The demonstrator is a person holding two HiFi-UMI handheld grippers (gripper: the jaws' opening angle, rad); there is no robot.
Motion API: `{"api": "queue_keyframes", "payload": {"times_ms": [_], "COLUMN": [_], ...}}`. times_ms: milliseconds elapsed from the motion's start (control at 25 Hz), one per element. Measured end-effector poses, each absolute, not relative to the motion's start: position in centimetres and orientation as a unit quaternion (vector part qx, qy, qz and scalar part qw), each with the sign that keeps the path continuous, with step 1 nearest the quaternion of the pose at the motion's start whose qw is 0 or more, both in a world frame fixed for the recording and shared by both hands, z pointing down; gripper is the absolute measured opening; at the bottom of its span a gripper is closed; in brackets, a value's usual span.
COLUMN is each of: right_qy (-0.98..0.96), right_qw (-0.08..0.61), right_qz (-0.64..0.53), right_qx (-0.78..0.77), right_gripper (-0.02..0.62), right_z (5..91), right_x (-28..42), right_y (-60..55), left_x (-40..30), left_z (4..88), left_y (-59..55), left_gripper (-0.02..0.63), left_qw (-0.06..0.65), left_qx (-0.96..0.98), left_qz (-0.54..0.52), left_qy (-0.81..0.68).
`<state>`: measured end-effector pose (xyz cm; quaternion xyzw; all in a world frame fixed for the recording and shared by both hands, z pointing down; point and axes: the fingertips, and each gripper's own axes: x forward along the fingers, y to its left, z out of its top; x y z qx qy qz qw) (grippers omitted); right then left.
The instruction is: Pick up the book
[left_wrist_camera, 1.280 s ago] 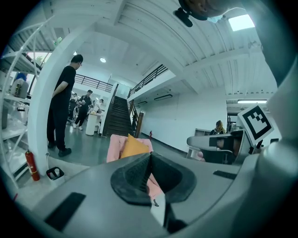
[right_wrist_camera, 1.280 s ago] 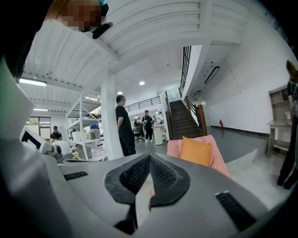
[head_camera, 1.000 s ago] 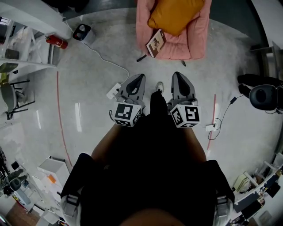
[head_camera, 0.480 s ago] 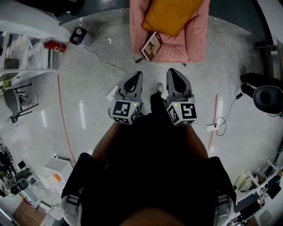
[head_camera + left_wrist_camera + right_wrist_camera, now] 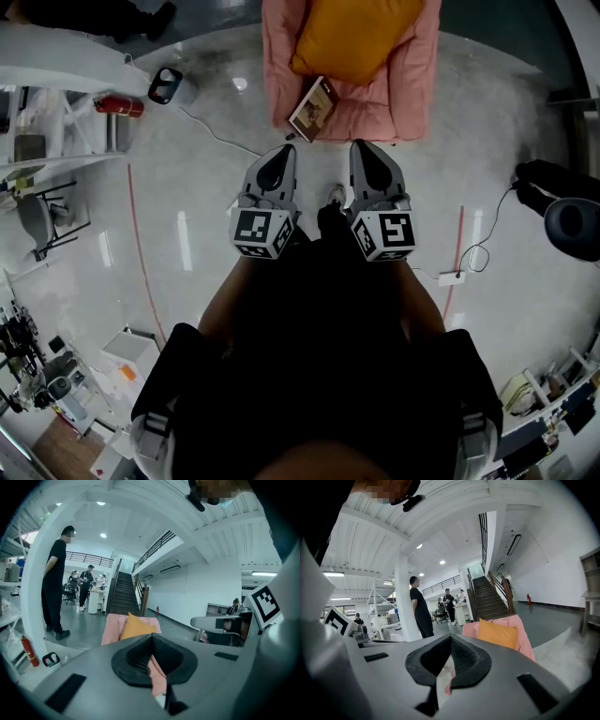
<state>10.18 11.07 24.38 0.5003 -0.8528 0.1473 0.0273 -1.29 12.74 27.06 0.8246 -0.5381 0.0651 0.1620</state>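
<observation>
Glossy pale grey floor of a big open hall, seen from the head view. Pink armchair at top centre, orange cushion on its seat and back. Book lies flat on the front edge of the seat, at the picture's left corner, turned at an angle, pale brownish cover up. Nothing is touching it.

Left gripper and right gripper are held side by side in front of the person's dark legs, tips toward the armchair. Left tip is near the book but clear of it. Marker cubes sit at their rear ends.

Left gripper view: jaws closed, pads meeting, nothing between them; pink chair and orange cushion straight ahead. Right gripper view: jaws also together and empty, same armchair ahead and to the right.

Off to the left on the floor: red fire extinguisher, small black-and-white device, white cable, white shelving. Red floor line runs down the left side. Staircase in the background, a person in black standing by a white column.
</observation>
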Motion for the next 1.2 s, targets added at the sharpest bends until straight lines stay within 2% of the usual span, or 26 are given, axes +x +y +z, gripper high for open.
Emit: {"api": "queue_keyframes", "payload": {"times_ms": [280,1200], "right_qy": [-0.86,-0.837], "right_qw": [0.027,0.049], "right_qz": [0.149,0.184], "right_qx": [0.487,0.514], "right_gripper": [0.002,0.002], "right_z": [24.4,28.3], "right_x": [11.4,9.2], "right_y": [7.9,-4.0], "left_x": [-0.9,-2.4], "left_z": [27.3,32.2], "left_y": [9.7,-4.8], "left_gripper": [0.009,0.009], "left_qw": [0.16,0.186], "left_qx": [0.814,0.832], "left_qz": [0.071,0.104], "left_qy": [-0.555,-0.512]}}
